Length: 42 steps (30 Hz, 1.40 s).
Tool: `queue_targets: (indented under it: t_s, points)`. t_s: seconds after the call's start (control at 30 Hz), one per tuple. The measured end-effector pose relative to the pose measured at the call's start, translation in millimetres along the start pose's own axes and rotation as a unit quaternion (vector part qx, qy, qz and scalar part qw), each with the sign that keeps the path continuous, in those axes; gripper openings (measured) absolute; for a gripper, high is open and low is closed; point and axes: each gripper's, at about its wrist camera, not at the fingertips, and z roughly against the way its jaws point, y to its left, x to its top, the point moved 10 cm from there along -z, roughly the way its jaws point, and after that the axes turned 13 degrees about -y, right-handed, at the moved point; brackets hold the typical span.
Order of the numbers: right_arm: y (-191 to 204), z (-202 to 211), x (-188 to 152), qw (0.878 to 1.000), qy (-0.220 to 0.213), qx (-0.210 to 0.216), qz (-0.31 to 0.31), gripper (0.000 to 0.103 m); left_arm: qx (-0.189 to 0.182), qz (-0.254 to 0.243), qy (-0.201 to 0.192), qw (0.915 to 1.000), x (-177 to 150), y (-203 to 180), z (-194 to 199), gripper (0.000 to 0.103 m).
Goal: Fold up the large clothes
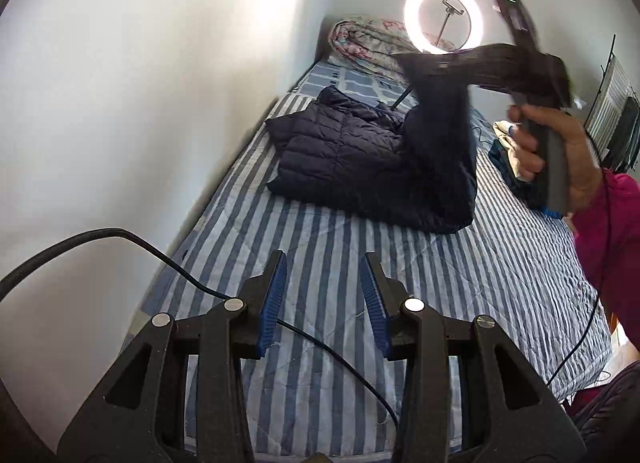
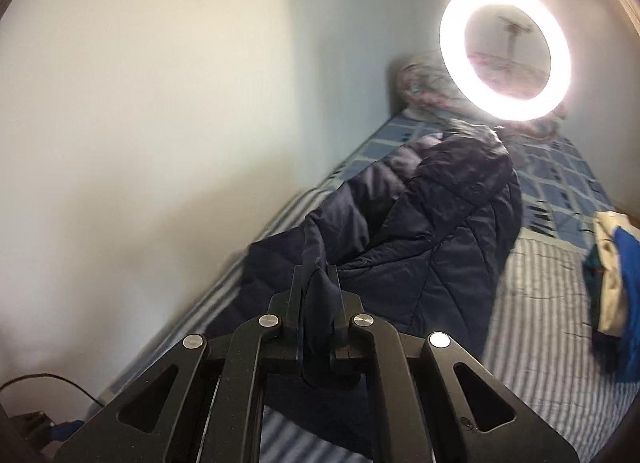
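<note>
A dark navy quilted jacket (image 1: 344, 155) lies on the blue-and-white striped bed (image 1: 320, 271), near the wall side. My left gripper (image 1: 323, 263) is open and empty, above the near part of the bed, short of the jacket. My right gripper (image 2: 316, 275) is shut on a fold of the jacket (image 2: 432, 231) and lifts that part off the bed. In the left wrist view the right gripper (image 1: 420, 75) shows blurred, held by a hand, with dark fabric hanging from it.
A lit ring light (image 1: 442, 17) stands at the far end of the bed, before a rolled floral quilt (image 1: 360, 41). A pile of blue and cream clothes (image 2: 616, 283) lies on the bed's right side. A white wall (image 1: 140, 103) runs along the left. A black cable (image 1: 168, 259) crosses the near bed.
</note>
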Motion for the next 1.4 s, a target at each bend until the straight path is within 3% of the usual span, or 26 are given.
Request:
queue_targets:
  t_s: [0.3,0.67,0.8,0.9,0.97,1.03,1.1,1.23,1.33,1.4]
  points:
    - [78.5,-70.5,-67.3,0.995,0.075,0.070,0.020,0.004,0.009,0.000,0.009,0.9999,-8.2,11.1,-1.2,0.040]
    - [133.5,-97.3,-112.4,0.985,0.118,0.123,0.038,0.001,0.024,0.009,0.016,0.9996,-14.1,29.9,-4.0,0.040]
    - [135.6,-90.9,-115.9,0.981,0.128,0.146,0.022,0.001,0.011,0.024,0.025,0.9993,-14.6,30.0,-10.8,0.040]
    - [120.5,-74.9,-101.1,0.982,0.113,0.150,0.006,0.002,-0.011,0.047,0.027,0.9985,-8.1,25.1,-20.9,0.047]
    - [104.0,-65.4,-92.1,0.982,0.107,0.155,-0.013,0.010,-0.027,0.057,0.024,0.9977,-1.8,19.5,-28.5,0.055]
    - [88.5,-53.9,-84.8,0.983,0.099,0.151,-0.027,0.039,-0.039,0.065,0.021,0.9969,7.0,12.4,-38.0,0.058]
    - [64.9,-39.6,-73.7,0.986,0.079,0.143,-0.040,0.055,-0.050,0.073,0.019,0.9959,16.9,4.5,-51.6,0.067]
    - [13.5,-21.5,-65.4,0.990,0.069,0.115,-0.043,0.056,-0.078,0.104,0.019,0.9914,38.3,-12.0,-87.5,0.068]
    - [-23.4,-14.5,-68.9,0.992,0.071,0.086,-0.052,0.056,-0.101,0.169,0.041,0.9796,48.9,-18.0,-121.7,0.068]
    - [-48.8,-12.1,-71.0,0.994,0.073,0.061,-0.053,0.056,-0.096,0.202,0.052,0.9732,52.5,-16.0,-142.4,0.068]
